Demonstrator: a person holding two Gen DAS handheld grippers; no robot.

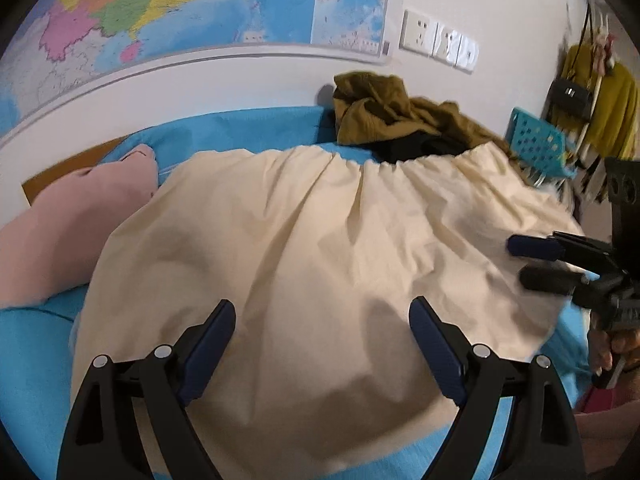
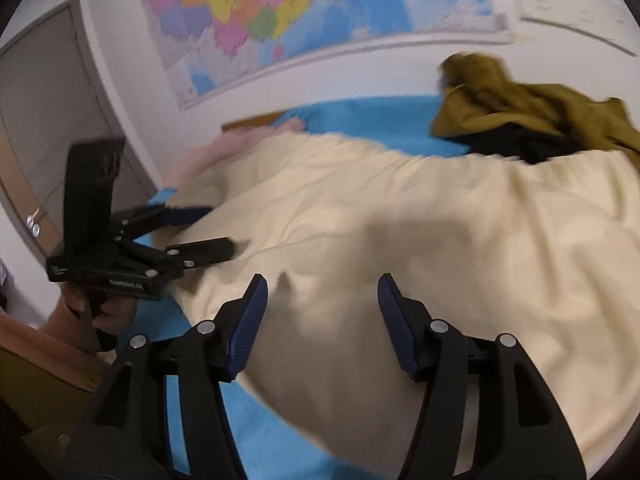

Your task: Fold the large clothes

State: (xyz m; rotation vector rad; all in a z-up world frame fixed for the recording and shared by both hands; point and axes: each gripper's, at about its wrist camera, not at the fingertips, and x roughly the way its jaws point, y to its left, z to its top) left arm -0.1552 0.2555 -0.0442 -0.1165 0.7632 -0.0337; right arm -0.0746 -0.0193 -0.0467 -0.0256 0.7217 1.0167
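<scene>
A large cream garment (image 1: 312,260) with a gathered waistband at its far edge lies spread on the blue-covered surface (image 1: 32,360); it also fills the right wrist view (image 2: 420,240). My left gripper (image 1: 322,316) is open and empty, held just above the cloth's near part. It also shows at the left of the right wrist view (image 2: 218,230), open at the cloth's left edge. My right gripper (image 2: 322,296) is open and empty above the cloth's near edge. In the left wrist view it (image 1: 516,262) is open by the cloth's right edge.
An olive garment (image 1: 384,112) over something black lies heaped at the far edge by the wall. A pink garment (image 1: 60,232) lies at the left. A teal perforated basket (image 1: 536,140) and hanging clothes are at the right. A map hangs on the wall (image 1: 200,8).
</scene>
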